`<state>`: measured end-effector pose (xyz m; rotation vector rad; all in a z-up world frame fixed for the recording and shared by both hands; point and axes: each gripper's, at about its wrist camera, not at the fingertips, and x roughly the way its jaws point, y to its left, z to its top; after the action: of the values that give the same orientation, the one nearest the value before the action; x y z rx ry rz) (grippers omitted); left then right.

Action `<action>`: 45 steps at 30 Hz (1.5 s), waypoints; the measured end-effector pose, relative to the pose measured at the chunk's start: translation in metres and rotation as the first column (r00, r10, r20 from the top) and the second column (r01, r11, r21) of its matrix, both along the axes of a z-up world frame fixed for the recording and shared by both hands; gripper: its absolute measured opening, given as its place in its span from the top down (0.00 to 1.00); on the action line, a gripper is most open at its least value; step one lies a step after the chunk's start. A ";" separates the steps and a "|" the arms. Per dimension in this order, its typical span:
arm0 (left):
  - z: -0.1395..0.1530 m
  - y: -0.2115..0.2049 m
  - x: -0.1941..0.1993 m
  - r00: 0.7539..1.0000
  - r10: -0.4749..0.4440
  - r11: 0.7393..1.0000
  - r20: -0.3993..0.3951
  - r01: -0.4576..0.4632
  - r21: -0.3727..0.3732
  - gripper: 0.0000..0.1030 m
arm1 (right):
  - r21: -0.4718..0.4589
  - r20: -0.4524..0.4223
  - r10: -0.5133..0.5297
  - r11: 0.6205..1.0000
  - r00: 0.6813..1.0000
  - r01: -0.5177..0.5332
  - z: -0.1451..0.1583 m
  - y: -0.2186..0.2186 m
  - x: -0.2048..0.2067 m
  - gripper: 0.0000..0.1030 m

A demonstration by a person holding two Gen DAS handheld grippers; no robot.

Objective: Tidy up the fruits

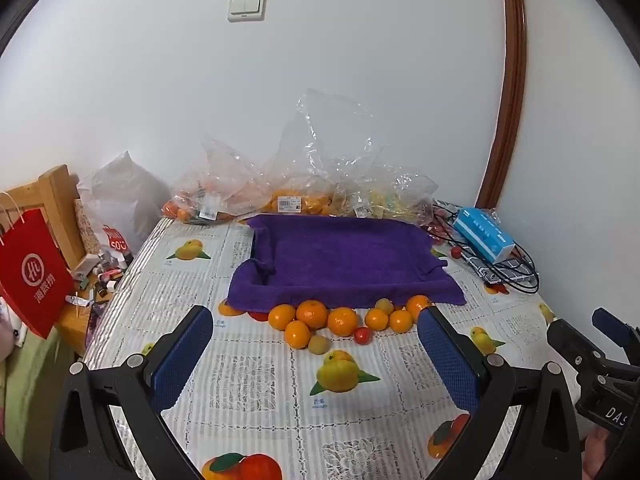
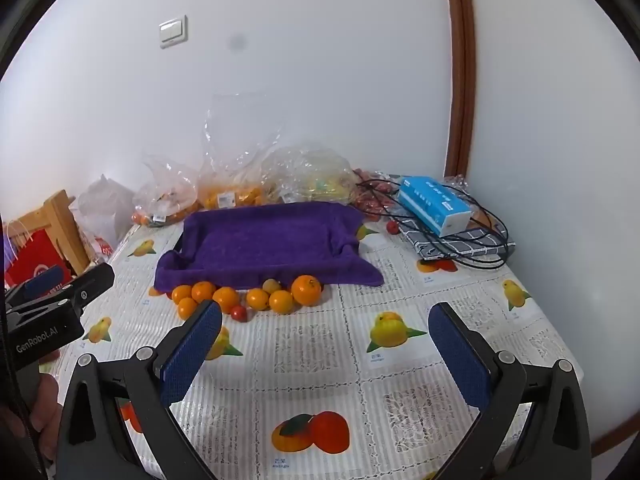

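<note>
Against the near edge of the towel (image 1: 340,256) (draped over what looked like a tray), found the fruit bunched on the tablecloth (image 1: 248,384): seven oranges (image 1: 312,314), a red tomato (image 1: 363,335) and two small yellowish fruits (image 1: 319,344), several of them touching. Saw none on the towel itself. Held the left gripper (image 1: 314,316) with jaws spread wide and nothing between the pads, back from the pile and aimed straight at it. Held the right gripper (image 2: 326,309) likewise gaping and empty, pointed more at bare cloth to the right of the row. Judged the sorting as not yet begun.

Rated rolling as the chief hazard: round fruit packed together on slick cloth, so a pad sliding in beside one orange could easily shove its neighbour away, perhaps toward the table edge. Reckoned the tomato the most fragile piece, apt to split under a hard squeeze and small enough to slip out of a loose one. Expected trouble from the towel too: soft folds at the rim, liable to snag a finger or sag and tip a fruit back out. Noted printed fruit on the tablecloth, close in colour to the real pieces, as a possible false target. Counted the two grippers near each other and converging on one small pile, hence a risk of a knock between them. Spotted another tomato (image 1: 456,252) far right beside cables (image 1: 516,264), awkward to reach without catching the wires.
</note>
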<state>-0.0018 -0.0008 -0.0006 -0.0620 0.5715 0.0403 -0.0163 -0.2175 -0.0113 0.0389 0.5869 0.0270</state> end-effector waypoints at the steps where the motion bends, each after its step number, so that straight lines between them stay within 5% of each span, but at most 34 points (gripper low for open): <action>1: -0.001 -0.001 -0.001 1.000 0.004 1.000 0.005 -0.004 0.003 0.00 | -0.007 0.000 0.001 1.000 1.000 -0.001 -0.001 0.001 -0.001 0.00; 45: -0.002 -0.003 -0.004 0.999 -0.033 0.998 0.013 0.033 -0.046 0.00 | -0.006 0.037 0.028 1.000 0.999 -0.028 0.004 0.009 -0.010 0.01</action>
<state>-0.0056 -0.0038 -0.0026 -0.0981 0.5611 -0.0055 -0.0265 -0.2082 -0.0078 0.0244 0.5507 0.0530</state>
